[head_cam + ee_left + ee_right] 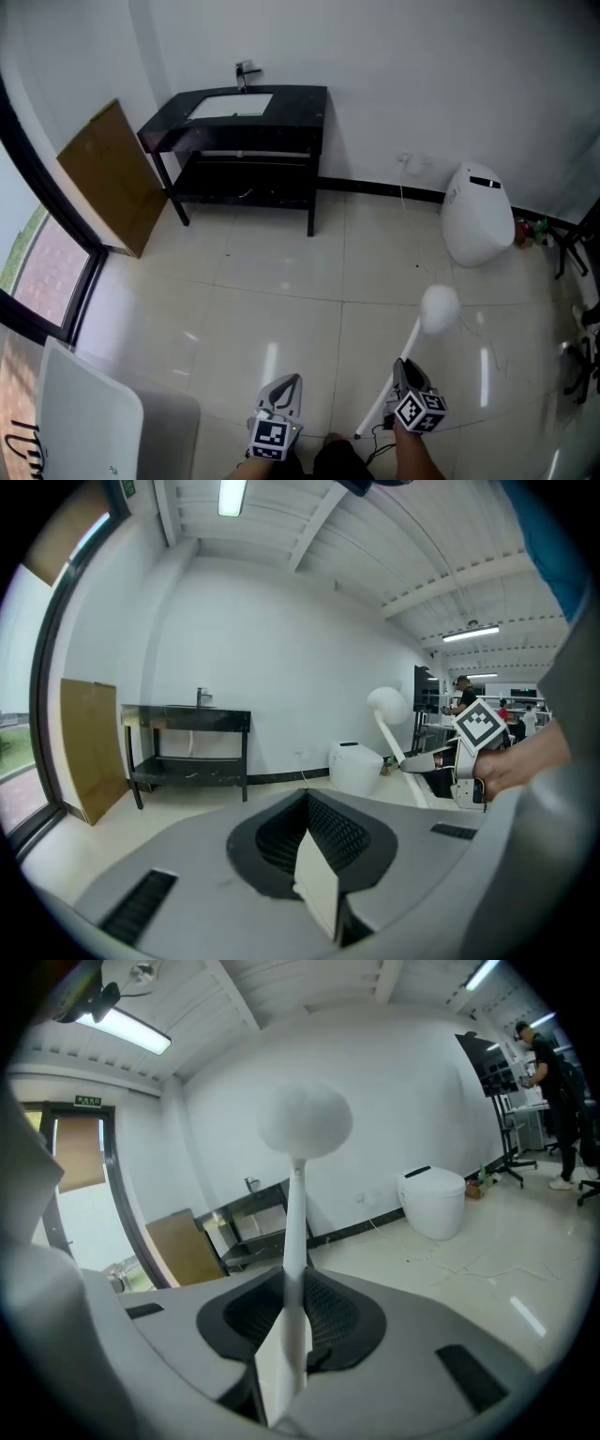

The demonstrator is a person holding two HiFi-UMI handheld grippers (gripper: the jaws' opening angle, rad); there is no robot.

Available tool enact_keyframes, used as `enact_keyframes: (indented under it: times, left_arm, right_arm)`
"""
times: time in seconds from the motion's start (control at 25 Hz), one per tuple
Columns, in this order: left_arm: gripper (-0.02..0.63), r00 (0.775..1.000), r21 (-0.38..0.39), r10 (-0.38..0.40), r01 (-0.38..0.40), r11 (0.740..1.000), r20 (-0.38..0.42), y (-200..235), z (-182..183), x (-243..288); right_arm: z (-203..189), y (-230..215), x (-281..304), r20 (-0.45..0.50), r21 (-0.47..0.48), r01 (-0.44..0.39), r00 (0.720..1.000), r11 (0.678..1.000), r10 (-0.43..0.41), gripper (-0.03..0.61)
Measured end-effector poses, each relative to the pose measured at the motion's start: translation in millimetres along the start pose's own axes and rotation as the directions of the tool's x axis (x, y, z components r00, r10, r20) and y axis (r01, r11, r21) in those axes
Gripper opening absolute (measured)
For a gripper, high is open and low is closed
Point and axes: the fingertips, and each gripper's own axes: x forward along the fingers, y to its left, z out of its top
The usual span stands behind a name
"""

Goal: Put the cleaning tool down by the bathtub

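Observation:
The cleaning tool is a white stick with a round white head (439, 307). My right gripper (405, 373) is shut on the stick low down, and the head points up and away over the tiled floor. In the right gripper view the stick (294, 1241) rises from between the jaws to the head (305, 1119). My left gripper (284, 387) hangs beside it at the bottom of the head view, shut with nothing in it (314, 874). The left gripper view shows the tool's head (387, 705) and the right gripper (441, 761) off to the right. A white curved shape (84, 412) at the lower left may be the bathtub's edge.
A black washstand with a sink (239, 117) stands against the far wall. A white toilet (478, 225) sits at the right, with black stand legs (572, 253) beyond it. A brown board (112, 178) leans by the window. A person (548, 1063) stands far off.

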Motion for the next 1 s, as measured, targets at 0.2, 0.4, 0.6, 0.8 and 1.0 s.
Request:
enact_keyframes:
  times: [0.2,0.4,0.6,0.8,1.0]
  left_arm:
    - [-0.002,0.994,0.0,0.109,-0.109,0.994,0.029,-16.4,70.2,-71.7]
    - [-0.002,0.963,-0.065,0.262,-0.257,0.964,0.071,-22.3,99.7,-140.6]
    - [-0.002,0.945,-0.088,0.306,-0.298,0.951,0.112,-25.8,113.0,-190.7]
    - [-0.002,0.925,-0.094,0.347,-0.336,0.937,0.155,-11.1,118.6,-235.9]
    - [-0.002,0.891,-0.127,0.428,-0.413,0.902,0.149,23.1,98.5,-308.8]
  right_arm:
    - [75.0,40.2,-60.4,0.066,0.054,-0.106,0.993,0.993,0.102,0.091]
    - [111.6,70.7,-94.7,0.088,0.029,-0.211,0.974,0.977,0.207,0.091]
    - [138.3,110.0,-124.9,0.161,0.021,-0.287,0.946,0.958,0.28,0.091]
    - [131.1,164.0,-152.5,0.183,0.069,-0.386,0.911,0.92,0.369,0.091]
    - [95.5,247.3,-172.7,0.151,0.096,-0.484,0.871,0.87,0.468,0.091]
